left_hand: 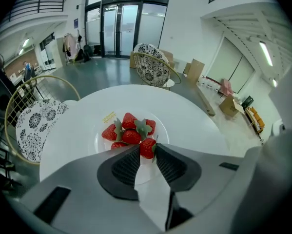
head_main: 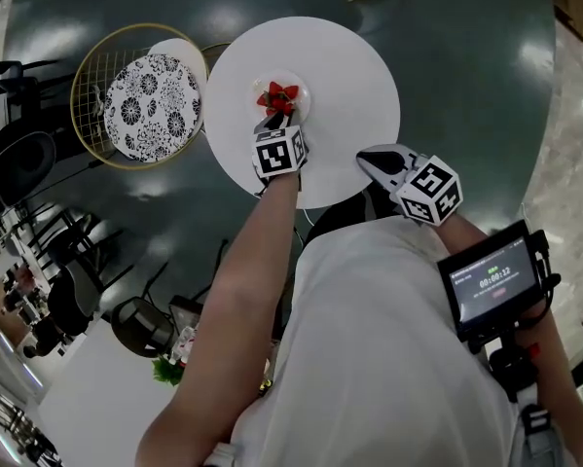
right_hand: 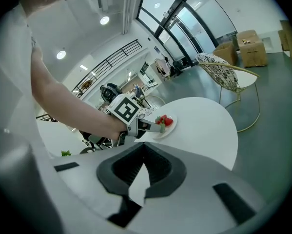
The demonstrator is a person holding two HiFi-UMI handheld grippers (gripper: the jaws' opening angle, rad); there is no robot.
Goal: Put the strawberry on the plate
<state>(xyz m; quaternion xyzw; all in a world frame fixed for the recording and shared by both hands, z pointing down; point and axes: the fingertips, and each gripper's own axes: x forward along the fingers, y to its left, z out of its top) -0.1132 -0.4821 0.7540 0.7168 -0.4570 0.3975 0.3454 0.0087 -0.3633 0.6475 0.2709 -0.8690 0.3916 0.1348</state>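
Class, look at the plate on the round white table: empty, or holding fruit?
Holding fruit: a heap of red strawberries lies on the plate, seen in the left gripper view.

Near strawberry (left_hand: 146,147) half hidden by left gripper (head_main: 274,118) — plate (left_hand: 163,126) near rim too. Table (head_main: 349,76) near edge behind torso (head_main: 388,339). Label (left_hand: 109,117) on plate — too small to read.

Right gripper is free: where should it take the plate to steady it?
Probably the plate's right rim, coming in low from the right. It is shallow and flat, so only the rim gives purchase. The strawberries fill its middle, and the left gripper, holding a strawberry, covers the near edge.
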